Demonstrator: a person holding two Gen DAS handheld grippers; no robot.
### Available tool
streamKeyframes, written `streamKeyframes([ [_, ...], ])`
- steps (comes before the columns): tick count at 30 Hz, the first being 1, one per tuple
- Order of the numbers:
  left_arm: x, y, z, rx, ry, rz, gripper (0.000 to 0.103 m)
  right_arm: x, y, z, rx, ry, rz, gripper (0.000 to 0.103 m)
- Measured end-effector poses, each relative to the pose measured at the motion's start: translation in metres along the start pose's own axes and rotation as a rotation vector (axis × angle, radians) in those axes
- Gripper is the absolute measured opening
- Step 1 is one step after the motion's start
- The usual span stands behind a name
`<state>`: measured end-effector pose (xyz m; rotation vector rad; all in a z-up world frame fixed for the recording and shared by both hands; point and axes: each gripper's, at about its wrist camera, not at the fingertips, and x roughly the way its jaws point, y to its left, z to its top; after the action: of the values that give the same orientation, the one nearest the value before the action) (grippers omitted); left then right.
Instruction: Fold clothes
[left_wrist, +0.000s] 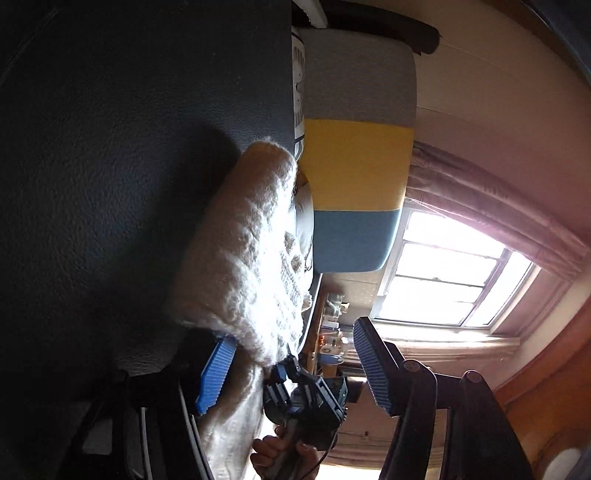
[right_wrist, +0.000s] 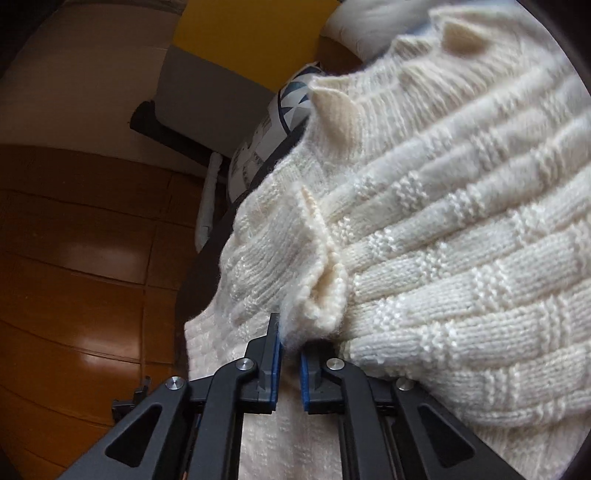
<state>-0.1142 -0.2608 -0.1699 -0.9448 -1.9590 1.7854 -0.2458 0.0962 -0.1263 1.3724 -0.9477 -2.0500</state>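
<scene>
A cream knitted sweater (right_wrist: 424, 221) fills the right wrist view, bunched and folded over a dark surface. My right gripper (right_wrist: 290, 332) is shut on a pinched fold of its edge. In the left wrist view the same sweater (left_wrist: 251, 240) lies on the dark blue surface (left_wrist: 129, 147). My left gripper (left_wrist: 295, 365) is open, its blue-padded fingers (left_wrist: 216, 373) wide apart, one beside the sweater's lower edge. The right gripper (left_wrist: 306, 402), with the hand holding it, shows between them.
A headboard in grey, yellow and blue bands (left_wrist: 354, 147) stands behind the sweater. A patterned pillow (right_wrist: 266, 136) lies beside it. A bright window with pink curtains (left_wrist: 454, 273) and a wooden wardrobe (right_wrist: 74, 240) border the space.
</scene>
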Motion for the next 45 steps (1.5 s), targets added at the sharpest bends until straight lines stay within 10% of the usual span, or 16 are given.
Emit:
streamKeyframes([
  [11, 0.016, -0.007, 0.001, -0.032, -0.031, -0.011, 0.072, -0.054, 0.131, 0.031, -0.411, -0.141, -0.178, 0.006],
  [19, 0.039, -0.021, -0.004, 0.006, -0.01, 0.016, 0.075, -0.117, 0.132, 0.054, -0.46, -0.257, -0.248, 0.006],
  [30, 0.078, -0.029, -0.026, 0.116, 0.032, 0.131, 0.081, -0.203, -0.032, 0.06, -0.162, -0.342, -0.397, 0.006],
  [36, 0.087, -0.031, -0.035, 0.16, 0.031, 0.182, 0.079, -0.191, -0.138, 0.022, 0.073, -0.304, -0.305, 0.007],
  [42, 0.085, -0.019, -0.037, 0.19, -0.008, 0.276, 0.022, -0.195, -0.171, 0.013, 0.179, -0.346, -0.146, 0.007],
  [45, 0.081, -0.008, -0.036, 0.166, -0.009, 0.285, 0.014, -0.203, -0.16, 0.017, 0.144, -0.34, -0.163, 0.01],
])
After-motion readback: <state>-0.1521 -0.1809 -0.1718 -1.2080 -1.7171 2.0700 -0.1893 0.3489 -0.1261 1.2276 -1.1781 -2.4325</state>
